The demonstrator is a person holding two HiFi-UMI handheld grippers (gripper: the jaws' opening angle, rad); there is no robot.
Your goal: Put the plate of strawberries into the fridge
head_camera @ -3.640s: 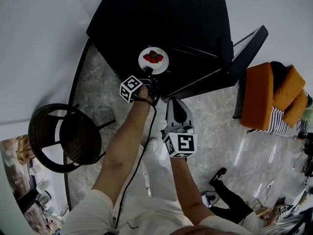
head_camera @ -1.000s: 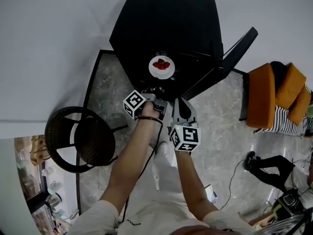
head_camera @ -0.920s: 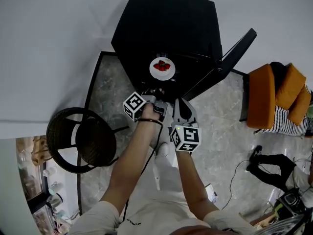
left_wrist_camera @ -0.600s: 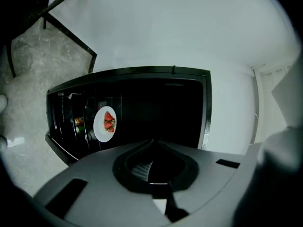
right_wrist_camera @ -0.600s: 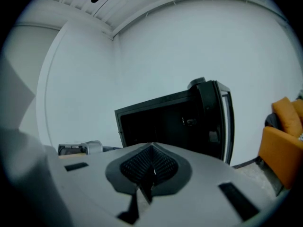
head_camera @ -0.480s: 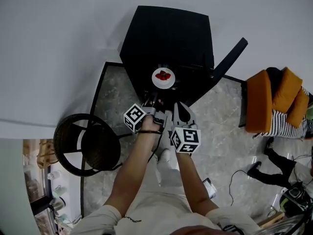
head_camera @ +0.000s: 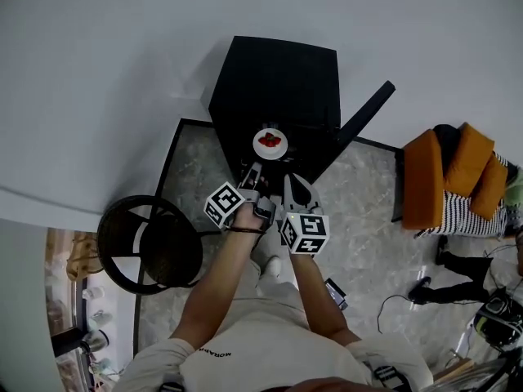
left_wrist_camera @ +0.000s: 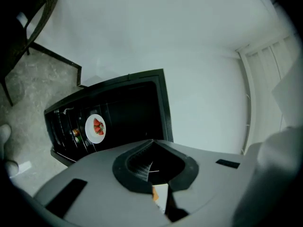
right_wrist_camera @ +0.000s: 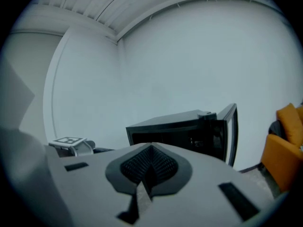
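Now the plate of strawberries [head_camera: 270, 141] sits inside the black fridge [head_camera: 278, 76], just behind its open front. So that part of the job looks done. Both grippers are outside the fridge, side by side. The plate is at 12 o'clock from them, a little way ahead. The left gripper [head_camera: 250, 173] is squeezed tight with nothing in it. The right gripper [head_camera: 288, 180] is squeezed tight too, and it is empty. The fridge door [head_camera: 365, 114] stands wide open. It sticks out toward 2 o'clock from the right gripper, with its hinge end by the fridge and its free end far out. I think the door needs a push to close it next. The right gripper is on the door's side, so it is the nearer one.
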